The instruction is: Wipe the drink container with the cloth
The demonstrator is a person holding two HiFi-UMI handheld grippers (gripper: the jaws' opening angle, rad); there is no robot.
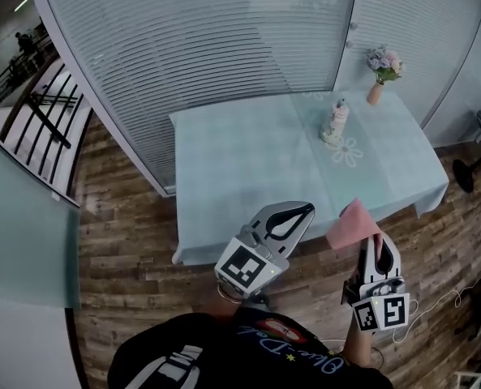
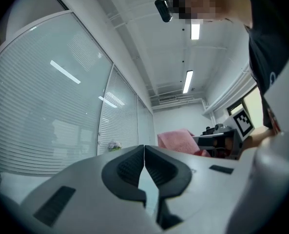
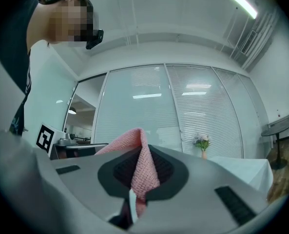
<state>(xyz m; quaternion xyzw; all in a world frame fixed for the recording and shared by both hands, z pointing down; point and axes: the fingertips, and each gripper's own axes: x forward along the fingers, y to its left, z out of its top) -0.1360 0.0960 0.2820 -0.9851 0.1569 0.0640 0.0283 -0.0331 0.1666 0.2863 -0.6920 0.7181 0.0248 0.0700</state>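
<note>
Grey plastic left gripper (image 1: 303, 211) is hanging just short of the near edge of the rectangular bench (image 1: 240, 168) with the pale green cloth cover, jaws pressed together on nothing. The small white drink container (image 1: 336, 123) is standing upright on the bench's far right part, untouched. The pink knitted cloth (image 1: 348, 227) is sitting pinched in the right gripper (image 1: 376, 243), also short of the near edge. Risks as I see them: the container looks tall and light, so wiping it unbraced could tip it. The cloth is held by one fold, so drag could pull it free.

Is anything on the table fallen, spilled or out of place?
Nothing stands out. The drink container and the flower vase stand upright on the table, with no spill visible. The pink cloth is clamped in the right tongs.
</note>
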